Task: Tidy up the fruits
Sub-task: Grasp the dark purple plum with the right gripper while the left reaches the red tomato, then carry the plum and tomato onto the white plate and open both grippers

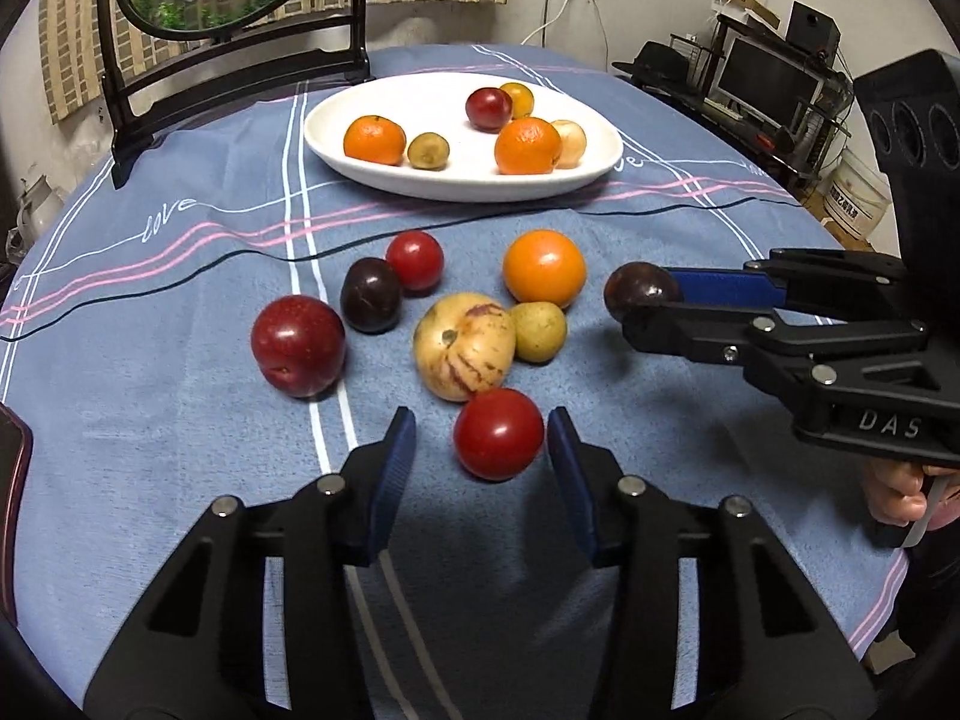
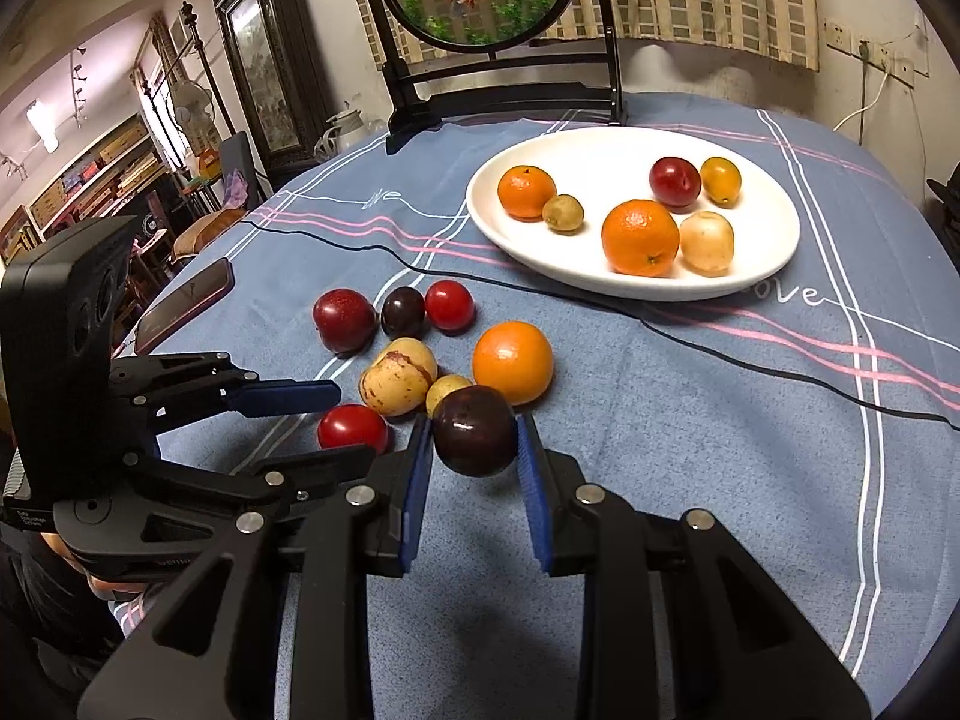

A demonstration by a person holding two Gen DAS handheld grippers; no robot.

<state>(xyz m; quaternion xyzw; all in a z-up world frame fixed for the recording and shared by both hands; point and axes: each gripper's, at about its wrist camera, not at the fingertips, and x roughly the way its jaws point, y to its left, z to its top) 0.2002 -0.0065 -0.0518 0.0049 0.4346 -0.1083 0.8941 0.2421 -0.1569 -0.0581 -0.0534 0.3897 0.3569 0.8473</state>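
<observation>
A large red plum [image 1: 298, 345] is sitting farthest left of the striped yellow melon [image 1: 464, 345], which is lying in the middle of the loose fruit on the blue-clothed table [image 1: 180, 456]. Just left of the melon a dark plum [image 1: 371, 303] is resting, touching a cherry tomato [image 1: 414, 260] behind it. In front of the melon a red tomato [image 1: 498, 434] is lying between the fingers [image 1: 393, 468] of the left gripper [image 1: 483, 447], which are standing wide apart on either side of it, gripping nothing. Touching the melon's right side is a small yellow-green fruit [image 1: 538, 332], and behind that an orange [image 1: 543, 267] is sitting. Right of the melon the right gripper [image 2: 474, 441] is squeezing a dark purple plum [image 2: 474, 430] between its blue fingers [image 2: 418, 480]; whether the plum is touching the cloth I cannot tell. Well behind the melon the white plate [image 1: 372, 102] is carrying two mandarins, a red plum and three small yellowish fruits.
</observation>
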